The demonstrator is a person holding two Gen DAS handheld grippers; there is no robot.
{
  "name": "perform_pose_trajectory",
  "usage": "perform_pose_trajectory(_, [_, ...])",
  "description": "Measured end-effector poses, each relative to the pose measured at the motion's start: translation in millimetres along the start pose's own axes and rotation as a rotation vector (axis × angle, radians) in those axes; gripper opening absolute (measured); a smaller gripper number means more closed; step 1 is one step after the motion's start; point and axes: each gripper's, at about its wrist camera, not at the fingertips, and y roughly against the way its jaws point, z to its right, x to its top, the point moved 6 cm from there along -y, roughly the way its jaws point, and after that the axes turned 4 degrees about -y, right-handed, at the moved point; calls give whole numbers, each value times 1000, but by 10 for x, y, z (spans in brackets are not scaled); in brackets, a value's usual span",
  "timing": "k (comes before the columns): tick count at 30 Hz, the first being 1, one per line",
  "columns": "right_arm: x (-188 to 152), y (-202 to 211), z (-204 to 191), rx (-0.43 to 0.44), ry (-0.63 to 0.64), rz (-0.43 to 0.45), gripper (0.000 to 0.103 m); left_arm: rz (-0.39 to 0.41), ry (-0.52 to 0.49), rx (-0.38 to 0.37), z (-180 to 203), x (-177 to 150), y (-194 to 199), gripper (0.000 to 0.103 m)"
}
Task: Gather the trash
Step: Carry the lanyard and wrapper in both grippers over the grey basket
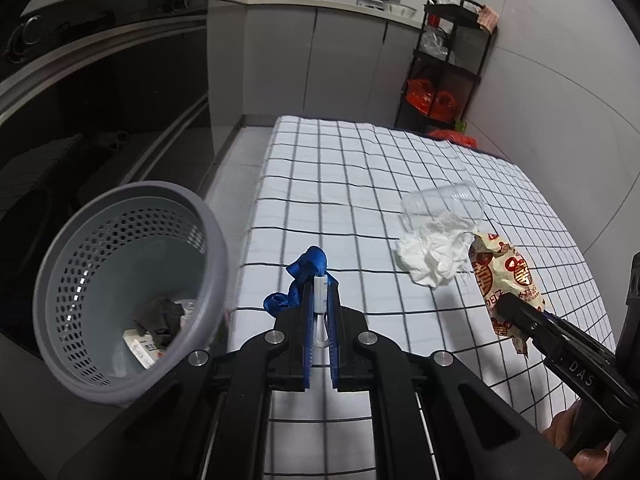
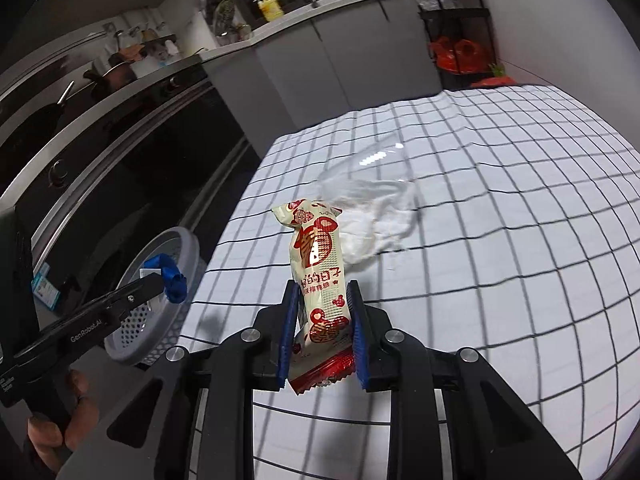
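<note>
My left gripper [image 1: 320, 285] is shut on a blue strap [image 1: 308, 264] with a white plastic clip, held just above the checked tablecloth [image 1: 344, 168]. To its left, off the table's edge, a grey perforated basket [image 1: 60, 264] holds dark scraps and paper. My right gripper [image 2: 322, 294] is shut on a cream and red snack wrapper [image 2: 316, 248], also seen in the left wrist view as the wrapper [image 1: 502, 272]. A crumpled white tissue [image 1: 432, 254] and a clear plastic cup [image 1: 444, 202] lie on the cloth. The left gripper [image 2: 154, 280] with its strap [image 2: 175, 280] hangs in front of the basket [image 2: 188, 246].
A dark oven front [image 1: 100, 92] runs along the left beyond the table's edge. A black shelf rack [image 1: 448, 60] with orange bags stands at the back right by the tiled wall. A hand [image 2: 60, 420] grips the left tool's handle.
</note>
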Motion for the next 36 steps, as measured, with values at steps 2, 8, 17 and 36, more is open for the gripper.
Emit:
perform_pose_trajectory(2, [20,-35,-164,22,27,-5,24,9,8,14,-82,6,47,7])
perform_pose_trajectory(8, [75,-218,-580,74,102,-35,24,41,36,78,-405,52,178,7])
perform_pose_trajectory(17, [99,-529,-1232,155,216,-82,24,44,85,219,-1009,31,265,7])
perform_pose_trajectory(36, [-3,-1160,-2025,218,368,-204,24,-13,176,398,-1800,-69,185,7])
